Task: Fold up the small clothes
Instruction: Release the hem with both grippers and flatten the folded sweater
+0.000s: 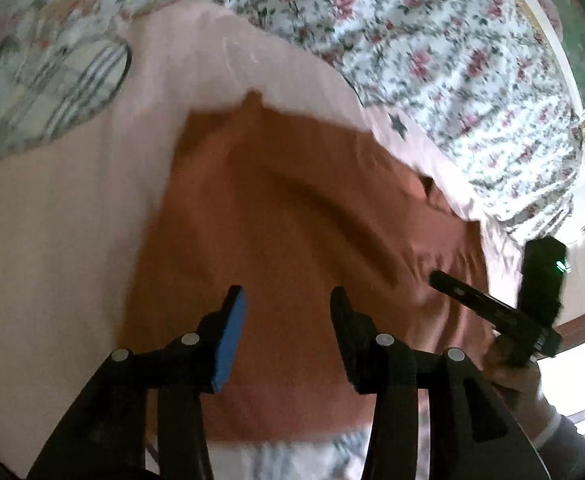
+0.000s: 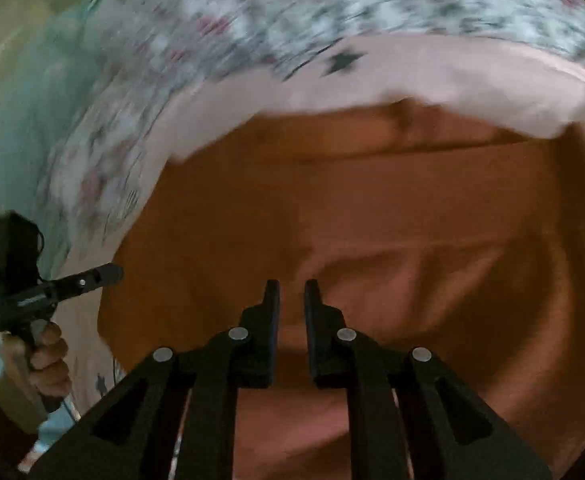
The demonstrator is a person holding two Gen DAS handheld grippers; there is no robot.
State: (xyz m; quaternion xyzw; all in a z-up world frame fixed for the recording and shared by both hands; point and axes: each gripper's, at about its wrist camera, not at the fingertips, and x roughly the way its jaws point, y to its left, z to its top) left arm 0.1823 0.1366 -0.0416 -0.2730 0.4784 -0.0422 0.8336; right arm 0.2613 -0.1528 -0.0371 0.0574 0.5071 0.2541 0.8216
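Note:
A small rust-orange garment [image 1: 276, 216] lies spread on a pale pink cloth [image 1: 64, 216] on a bed. It fills the right wrist view [image 2: 412, 208] too. My left gripper [image 1: 288, 300] is open above the garment's near part, holding nothing. My right gripper [image 2: 292, 286] hovers over the garment with its jaws a narrow gap apart and nothing between them. The right gripper also shows in the left wrist view [image 1: 436, 278], at the garment's right edge. The left gripper shows in the right wrist view [image 2: 112, 272], at the garment's left edge.
A floral bedspread [image 1: 432, 40] lies beyond the pink cloth, also seen blurred in the right wrist view [image 2: 272, 8]. A patterned pillow or cloth [image 1: 40, 80] lies at the far left. The pink cloth has a dark star print [image 1: 397, 123].

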